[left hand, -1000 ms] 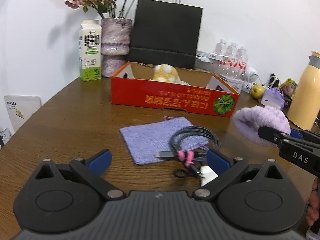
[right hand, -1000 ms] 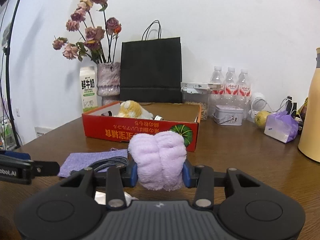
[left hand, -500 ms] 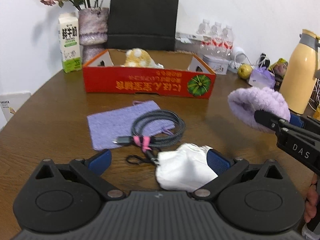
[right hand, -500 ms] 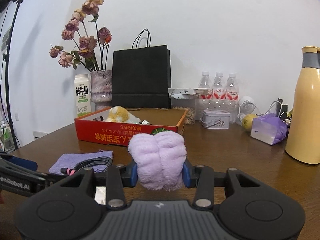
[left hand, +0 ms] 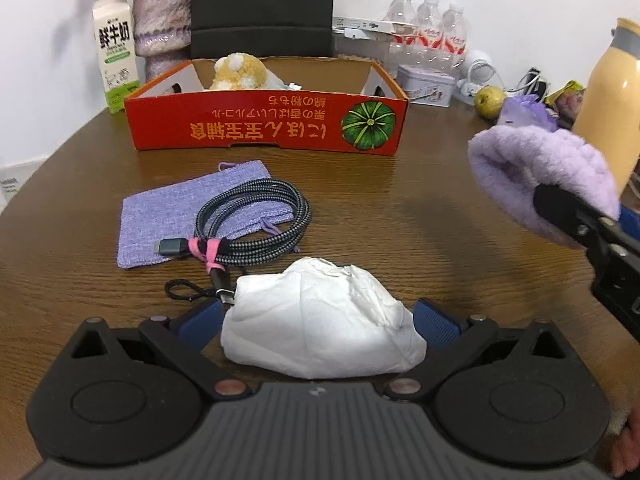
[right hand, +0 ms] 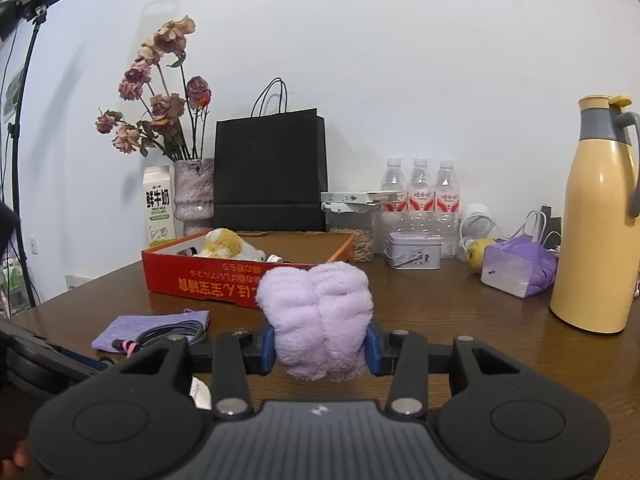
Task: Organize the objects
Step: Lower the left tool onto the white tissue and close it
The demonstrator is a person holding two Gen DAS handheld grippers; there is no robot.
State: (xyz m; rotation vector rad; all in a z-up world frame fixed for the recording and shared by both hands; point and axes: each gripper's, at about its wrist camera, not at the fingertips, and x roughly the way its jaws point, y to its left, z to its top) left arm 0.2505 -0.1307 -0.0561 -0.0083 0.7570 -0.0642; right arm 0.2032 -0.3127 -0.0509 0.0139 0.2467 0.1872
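right wrist view: right gripper [right hand: 320, 350] fingers clamp a purple plush [right hand: 318, 318]; left gripper [left hand: 320, 320] fingers spread around white tissue [left hand: 320, 328].

Left tongs [left hand: 318, 322] angle down toward the tabletop [left hand: 400, 220], blue pads spread wide either side of a white crumpled paper, hard to say whether they press it. Right tongs [right hand: 320, 350] sit nearly level, pads squeezed tight on a purple fluffy cloth [right hand: 318, 316]. Fingertips [left hand: 628, 448] peek in at the lower right.
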